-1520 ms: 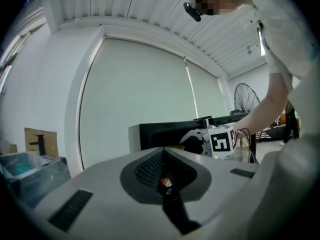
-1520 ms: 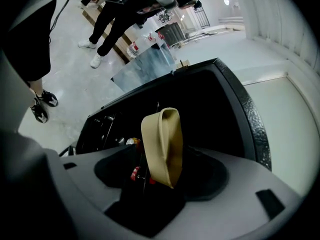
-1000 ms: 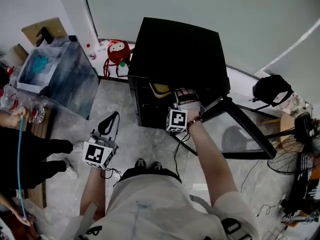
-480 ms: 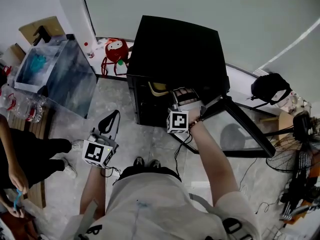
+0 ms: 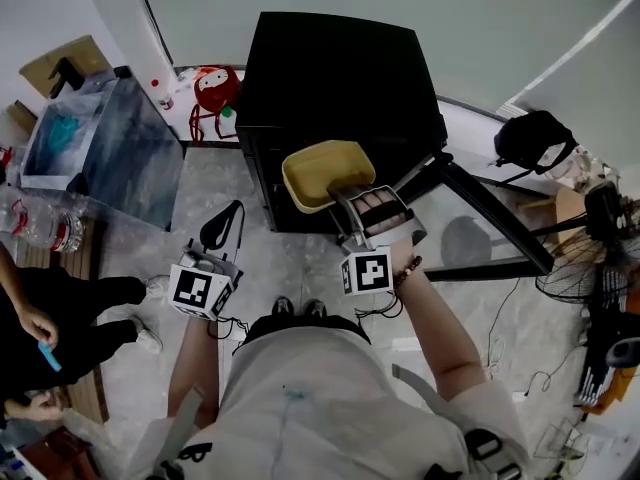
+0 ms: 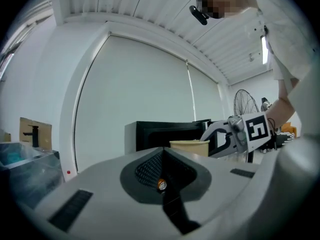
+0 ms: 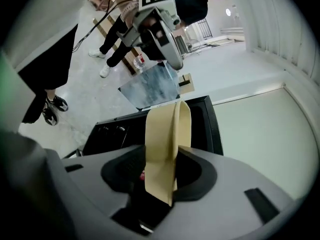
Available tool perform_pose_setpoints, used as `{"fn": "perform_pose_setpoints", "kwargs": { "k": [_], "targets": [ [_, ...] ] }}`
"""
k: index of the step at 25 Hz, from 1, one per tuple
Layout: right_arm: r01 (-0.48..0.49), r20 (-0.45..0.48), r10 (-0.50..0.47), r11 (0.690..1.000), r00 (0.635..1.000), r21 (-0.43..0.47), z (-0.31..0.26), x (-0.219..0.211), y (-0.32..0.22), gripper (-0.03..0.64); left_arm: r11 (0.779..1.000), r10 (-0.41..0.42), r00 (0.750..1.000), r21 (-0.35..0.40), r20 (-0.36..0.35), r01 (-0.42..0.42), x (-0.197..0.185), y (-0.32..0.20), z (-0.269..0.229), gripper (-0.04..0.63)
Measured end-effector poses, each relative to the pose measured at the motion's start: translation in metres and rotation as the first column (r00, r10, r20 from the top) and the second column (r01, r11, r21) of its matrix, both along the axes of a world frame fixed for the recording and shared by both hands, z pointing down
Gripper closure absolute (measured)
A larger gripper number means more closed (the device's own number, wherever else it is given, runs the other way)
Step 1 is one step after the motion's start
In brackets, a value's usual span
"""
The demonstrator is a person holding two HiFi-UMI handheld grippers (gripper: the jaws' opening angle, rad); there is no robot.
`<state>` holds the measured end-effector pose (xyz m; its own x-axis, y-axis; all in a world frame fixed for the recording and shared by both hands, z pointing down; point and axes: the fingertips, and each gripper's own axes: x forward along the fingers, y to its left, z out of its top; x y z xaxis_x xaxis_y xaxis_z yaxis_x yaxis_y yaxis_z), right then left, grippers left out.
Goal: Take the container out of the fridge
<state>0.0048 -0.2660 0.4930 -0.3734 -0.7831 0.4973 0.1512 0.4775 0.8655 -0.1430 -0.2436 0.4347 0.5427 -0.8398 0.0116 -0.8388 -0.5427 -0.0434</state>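
Holding the yellow container [image 5: 325,173] just outside the black fridge [image 5: 340,68].
My right gripper [image 5: 347,206] has just closed its jaws and pinches the container's rim, with the bowl clear of the open fridge front; my left gripper [image 5: 220,240] hangs low beside it, jaws together, empty.

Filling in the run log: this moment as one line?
right tool: just closed, shut on container rim | container: held in front of fridge | left tool: shut, empty | fridge door: open
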Motion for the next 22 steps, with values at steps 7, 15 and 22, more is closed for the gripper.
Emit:
{"fn": "perform_pose_setpoints", "kwargs": {
  "k": [7, 15, 22],
  "targets": [
    [-0.048, 0.019, 0.048, 0.999, 0.999, -0.014, -0.012, 0.032, 0.047, 0.449, 0.998, 0.059, 0.998, 0.007, -0.008, -0.059, 0.024, 0.010, 0.005, 0.589],
    [-0.055, 0.026, 0.055, 0.998, 0.998, -0.014, -0.016, 0.043, 0.057, 0.451, 0.995, 0.096, 0.995, -0.010, -0.023, -0.096, 0.042, 0.019, 0.008, 0.589],
    [-0.042, 0.024, 0.042, 0.999, 0.999, -0.012, -0.019, 0.039, 0.053, 0.453, 0.996, 0.086, 0.996, -0.010, -0.012, -0.086, 0.038, 0.021, 0.007, 0.589]
  ]
}}
